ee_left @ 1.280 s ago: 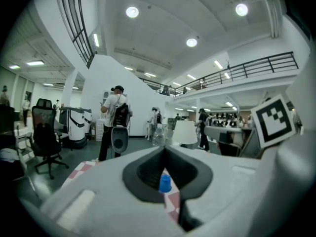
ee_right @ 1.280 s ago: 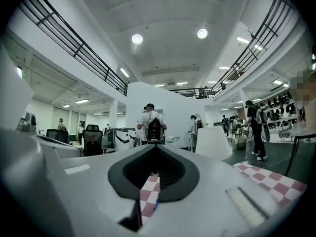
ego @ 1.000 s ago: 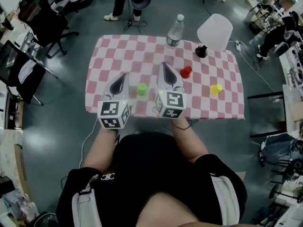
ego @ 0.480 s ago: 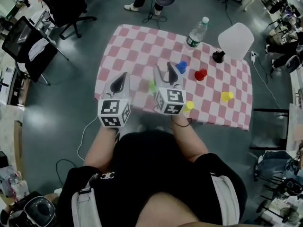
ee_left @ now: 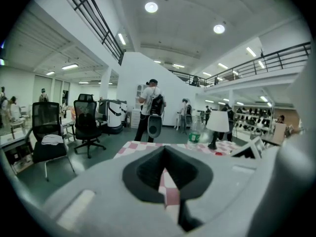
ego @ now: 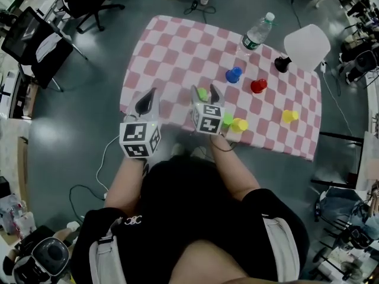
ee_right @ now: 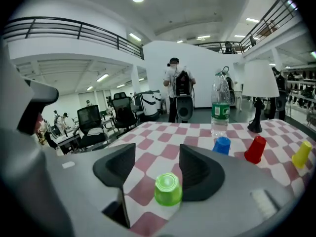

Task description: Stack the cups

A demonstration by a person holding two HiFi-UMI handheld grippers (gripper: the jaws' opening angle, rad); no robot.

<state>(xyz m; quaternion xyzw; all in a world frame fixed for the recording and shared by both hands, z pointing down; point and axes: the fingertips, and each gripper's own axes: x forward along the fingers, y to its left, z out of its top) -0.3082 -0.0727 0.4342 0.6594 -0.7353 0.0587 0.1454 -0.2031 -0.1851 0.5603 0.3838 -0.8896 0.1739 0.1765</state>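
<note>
Green cup (ee_right: 168,189), glossy tapered plastic, upside down on pink-checked cloth (ee_right: 163,132), between dark padded jaws of right gripper (ee_right: 157,154), just opening wide, left gripper (ee_left: 164,149) jaws together

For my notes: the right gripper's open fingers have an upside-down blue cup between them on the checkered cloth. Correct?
Not blue: the cup between the fingers of the right gripper, which have just been opening, is green. The right gripper view shows it; the rest holds.

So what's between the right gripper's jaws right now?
The right gripper's jaws, which have just been opening, stand apart around an upside-down green cup on the checked cloth; the right gripper view shows it.
</note>
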